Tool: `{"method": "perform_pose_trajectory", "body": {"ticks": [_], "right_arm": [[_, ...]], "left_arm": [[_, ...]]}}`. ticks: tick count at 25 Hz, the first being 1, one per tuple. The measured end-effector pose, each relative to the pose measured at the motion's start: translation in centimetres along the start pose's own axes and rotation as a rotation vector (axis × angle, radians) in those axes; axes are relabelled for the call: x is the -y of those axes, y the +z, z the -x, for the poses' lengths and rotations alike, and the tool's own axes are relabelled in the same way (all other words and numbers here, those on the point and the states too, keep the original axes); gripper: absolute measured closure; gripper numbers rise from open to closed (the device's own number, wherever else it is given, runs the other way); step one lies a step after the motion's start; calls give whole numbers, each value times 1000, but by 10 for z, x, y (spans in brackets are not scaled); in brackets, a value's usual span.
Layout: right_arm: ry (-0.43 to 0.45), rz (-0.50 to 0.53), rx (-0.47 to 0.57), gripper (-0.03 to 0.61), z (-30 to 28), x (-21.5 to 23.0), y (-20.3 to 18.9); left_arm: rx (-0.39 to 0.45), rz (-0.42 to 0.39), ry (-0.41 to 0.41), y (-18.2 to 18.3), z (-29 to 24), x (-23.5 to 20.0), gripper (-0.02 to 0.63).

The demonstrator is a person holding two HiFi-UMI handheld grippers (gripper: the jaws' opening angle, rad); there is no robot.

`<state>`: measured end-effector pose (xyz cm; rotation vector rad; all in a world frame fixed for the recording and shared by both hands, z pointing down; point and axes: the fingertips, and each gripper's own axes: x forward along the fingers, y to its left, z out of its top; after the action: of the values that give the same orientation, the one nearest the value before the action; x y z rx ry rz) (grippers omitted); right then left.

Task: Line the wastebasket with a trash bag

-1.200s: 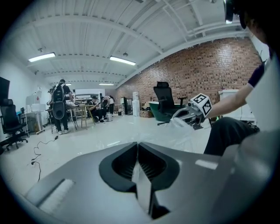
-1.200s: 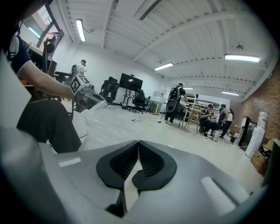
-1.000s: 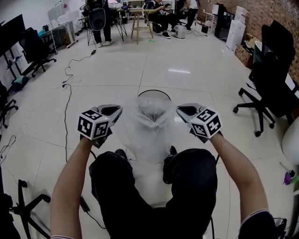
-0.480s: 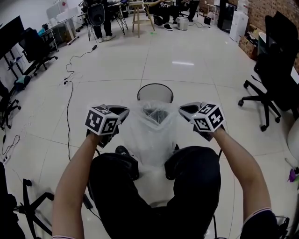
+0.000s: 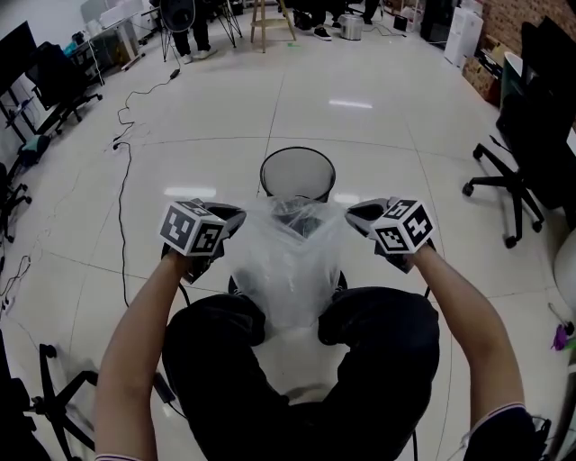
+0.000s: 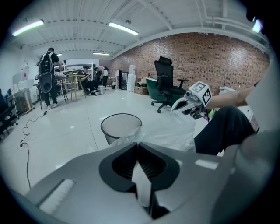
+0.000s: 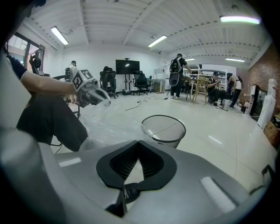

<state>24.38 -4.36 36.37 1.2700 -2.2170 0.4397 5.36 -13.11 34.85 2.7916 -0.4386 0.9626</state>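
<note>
A round black mesh wastebasket (image 5: 297,173) stands empty on the floor just beyond the person's knees; it also shows as the wastebasket (image 6: 121,127) and the wastebasket (image 7: 164,130) in the two gripper views. A clear trash bag (image 5: 288,261) hangs spread between both grippers, its mouth pulled wide just on the near side of the basket's rim. My left gripper (image 5: 236,219) is shut on the bag's left edge and my right gripper (image 5: 353,214) on its right edge. Thin film is pinched in the left gripper (image 6: 138,146) and in the right gripper (image 7: 139,144).
Black office chairs (image 5: 522,153) stand at the right. A cable (image 5: 121,198) runs along the white tile floor at the left. People (image 5: 189,18) and a wooden stool (image 5: 270,18) are far back. Another chair base (image 5: 45,396) sits at the lower left.
Both grippers have come down with the bag stretched between them. The head view has tilted down, and the whole wastebasket rim now shows beyond the bag.
</note>
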Motion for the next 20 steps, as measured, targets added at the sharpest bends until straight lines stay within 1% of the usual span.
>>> {"method": "perform_pose_trajectory", "body": {"ticks": [6, 10, 13, 16, 20], "right_arm": [[7, -43, -50, 577, -29, 19, -18], [21, -70, -95, 577, -50, 30, -32], [35, -79, -123, 577, -63, 39, -42], [33, -102, -129, 577, -71, 50, -48], [18, -116, -132, 577, -77, 71, -48]], "left_arm": [[-34, 39, -18, -14, -31, -18, 601], [-78, 72, -32, -29, -57, -31, 601], [-105, 80, -52, -38, -77, -38, 601], [-100, 93, -58, -42, -91, -47, 601], [-77, 121, -58, -35, -106, -60, 601]]}}
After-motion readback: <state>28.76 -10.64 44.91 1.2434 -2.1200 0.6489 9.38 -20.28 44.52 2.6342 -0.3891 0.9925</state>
